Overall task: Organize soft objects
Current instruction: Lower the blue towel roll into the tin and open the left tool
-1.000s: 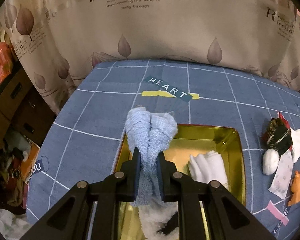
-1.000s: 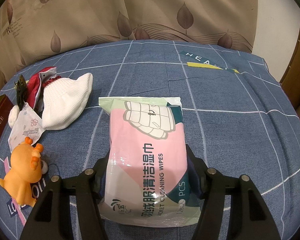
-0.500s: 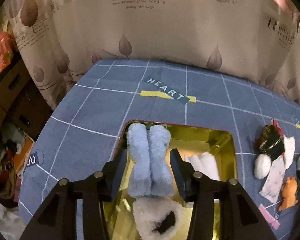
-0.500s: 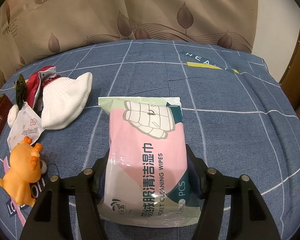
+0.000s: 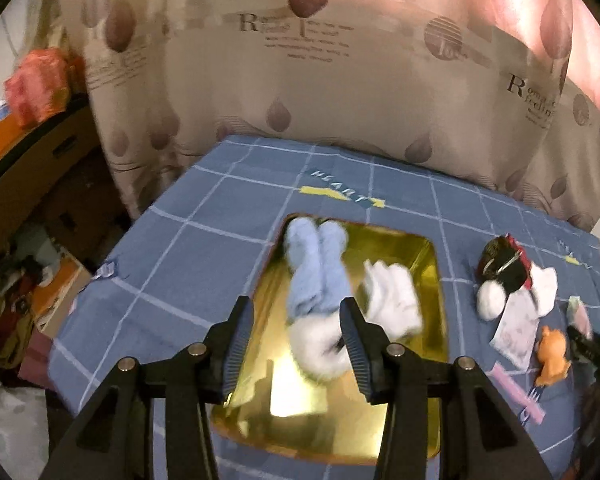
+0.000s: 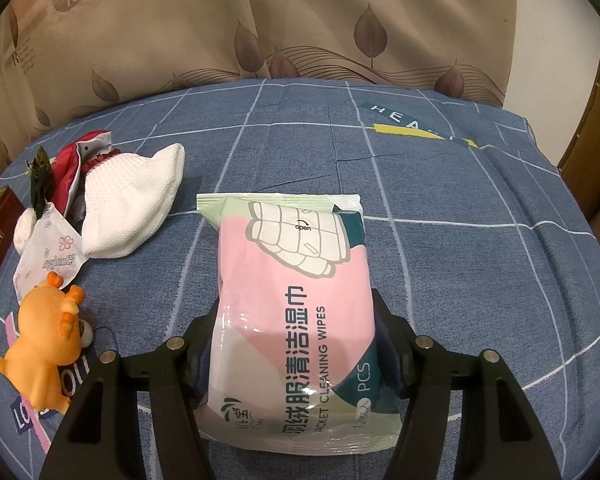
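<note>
The left gripper, fingers spread with nothing between them, hangs above the gold tin, where the blue towel roll lies stored. The right gripper pinches the wipes pack, 1 soft item awaiting storage.

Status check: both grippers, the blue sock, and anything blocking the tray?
Left gripper open, clear of blue sock. Sock lies in gold tray beside white cloth. Right gripper clamped on wipes pack. Nothing blocking tray.
</note>
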Available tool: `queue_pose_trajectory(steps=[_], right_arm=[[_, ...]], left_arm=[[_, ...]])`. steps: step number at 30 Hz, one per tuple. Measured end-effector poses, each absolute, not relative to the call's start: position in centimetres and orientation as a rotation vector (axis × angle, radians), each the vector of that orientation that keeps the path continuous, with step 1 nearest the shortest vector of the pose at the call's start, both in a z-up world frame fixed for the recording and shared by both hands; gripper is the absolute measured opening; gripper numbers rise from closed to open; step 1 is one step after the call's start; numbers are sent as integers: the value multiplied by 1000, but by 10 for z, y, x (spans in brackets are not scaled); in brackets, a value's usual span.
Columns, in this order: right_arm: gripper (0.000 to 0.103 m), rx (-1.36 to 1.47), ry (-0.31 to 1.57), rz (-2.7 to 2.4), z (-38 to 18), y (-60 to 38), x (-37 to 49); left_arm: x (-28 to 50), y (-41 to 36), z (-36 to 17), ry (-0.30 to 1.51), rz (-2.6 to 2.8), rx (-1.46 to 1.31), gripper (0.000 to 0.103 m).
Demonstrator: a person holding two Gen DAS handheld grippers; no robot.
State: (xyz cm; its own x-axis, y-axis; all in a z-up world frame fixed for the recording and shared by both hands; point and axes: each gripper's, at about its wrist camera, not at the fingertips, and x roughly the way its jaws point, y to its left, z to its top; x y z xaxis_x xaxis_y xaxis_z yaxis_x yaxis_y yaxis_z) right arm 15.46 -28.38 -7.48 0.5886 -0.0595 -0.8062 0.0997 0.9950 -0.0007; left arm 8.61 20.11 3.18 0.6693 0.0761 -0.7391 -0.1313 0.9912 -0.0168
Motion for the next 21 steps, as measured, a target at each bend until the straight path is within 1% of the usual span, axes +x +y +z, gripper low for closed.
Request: queue_pose_trajectory(steps=[11,17,21], right_arm=[[58,34,936,-97,-75,-286,154],[54,10,951,-106,-70,-284,155],[53,-4,933,-125,-58,-277,156]], left_arm=[[26,240,6,825,220,-129,47],[14,261,-3,820,279,-148,47],[13,275,-4,814,308,-206,47]])
